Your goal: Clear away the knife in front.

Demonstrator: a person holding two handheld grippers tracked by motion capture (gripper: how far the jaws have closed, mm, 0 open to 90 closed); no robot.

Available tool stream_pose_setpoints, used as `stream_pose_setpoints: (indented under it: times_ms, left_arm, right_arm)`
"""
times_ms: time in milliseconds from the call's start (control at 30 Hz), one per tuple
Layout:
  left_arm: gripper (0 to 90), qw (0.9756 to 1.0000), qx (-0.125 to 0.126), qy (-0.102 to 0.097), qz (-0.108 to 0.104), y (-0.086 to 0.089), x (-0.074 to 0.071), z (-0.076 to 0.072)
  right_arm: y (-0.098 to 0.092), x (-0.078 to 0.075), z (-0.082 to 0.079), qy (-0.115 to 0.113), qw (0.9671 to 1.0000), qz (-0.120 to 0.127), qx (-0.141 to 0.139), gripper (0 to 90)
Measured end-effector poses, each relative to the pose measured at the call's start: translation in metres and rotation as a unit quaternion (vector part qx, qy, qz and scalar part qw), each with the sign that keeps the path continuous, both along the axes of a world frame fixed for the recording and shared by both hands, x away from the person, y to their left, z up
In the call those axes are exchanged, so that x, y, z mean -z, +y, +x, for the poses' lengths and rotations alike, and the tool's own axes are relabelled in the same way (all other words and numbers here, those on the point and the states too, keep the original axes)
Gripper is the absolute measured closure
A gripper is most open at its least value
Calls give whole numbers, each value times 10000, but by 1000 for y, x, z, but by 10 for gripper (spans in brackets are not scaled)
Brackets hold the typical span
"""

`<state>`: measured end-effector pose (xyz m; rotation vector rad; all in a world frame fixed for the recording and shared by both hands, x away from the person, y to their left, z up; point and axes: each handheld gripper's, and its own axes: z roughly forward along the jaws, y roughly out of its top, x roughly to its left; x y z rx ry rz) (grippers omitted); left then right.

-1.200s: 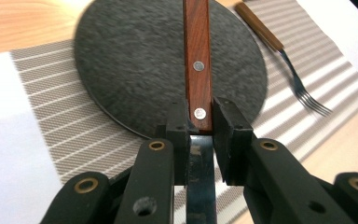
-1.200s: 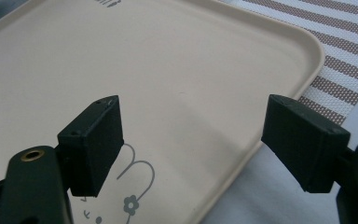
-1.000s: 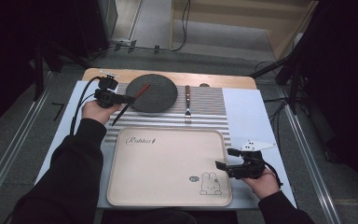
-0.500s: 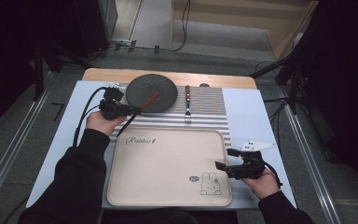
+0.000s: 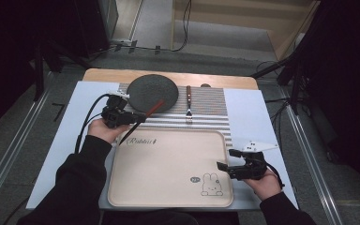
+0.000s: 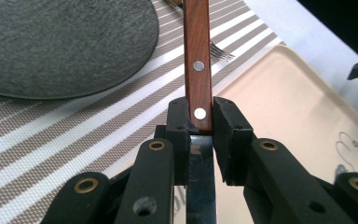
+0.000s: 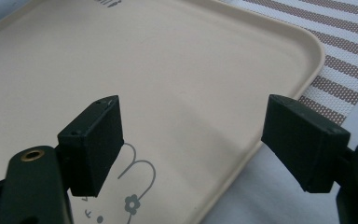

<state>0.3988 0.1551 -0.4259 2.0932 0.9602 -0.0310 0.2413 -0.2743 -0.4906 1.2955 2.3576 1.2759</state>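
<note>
Beside the plate (image 5: pixel 152 93), the left hand-held gripper (image 5: pixel 139 118) clenches a wooden-handled knife (image 6: pixel 197 65), not yet laid down; the fork (image 5: pixel 188 104) is placed. The right hand-held gripper (image 5: pixel 224 165) hangs released over the tray (image 5: pixel 168 187).

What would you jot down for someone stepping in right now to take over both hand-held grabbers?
Left gripper: shut on the wooden-handled knife, fingers clamped near the handle's end, held over the striped placemat beside the dark round plate.
Right gripper: open, nothing between its fingers, hovering over the beige tray at its rabbit corner.
Fork lies on the placemat right of the plate.
Done: knife picked up.
Left: probably set the knife down somewhere; fork and plate not handled.
</note>
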Motion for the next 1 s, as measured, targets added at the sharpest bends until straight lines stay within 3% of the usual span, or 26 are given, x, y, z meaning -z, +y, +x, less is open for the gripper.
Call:
stream_pose_setpoints:
  times_ms: [267,500,633,733,1000]
  left_arm:
    - [774,9998,120,142,71,-6,9,-18]
    - [774,9987,305,123,377,-15,17,-36]
    - [773,9984,404,190,348,-18,25,-45]
    - [773,9974,482,253,464,-22,30,-50]
    - [773,9973,502,248,475,-23,37,-60]
  right_arm:
    - [0,0,0,-5,10000,4,-5,184]
    - [1,0,1,-9,10000,7,-19,185]
    - [1,0,1,-4,10000,6,-34,185]
    - [2,-1,2,-14,10000,-2,-49,185]
    - [4,-1,5,-12,9999,8,-108,185]
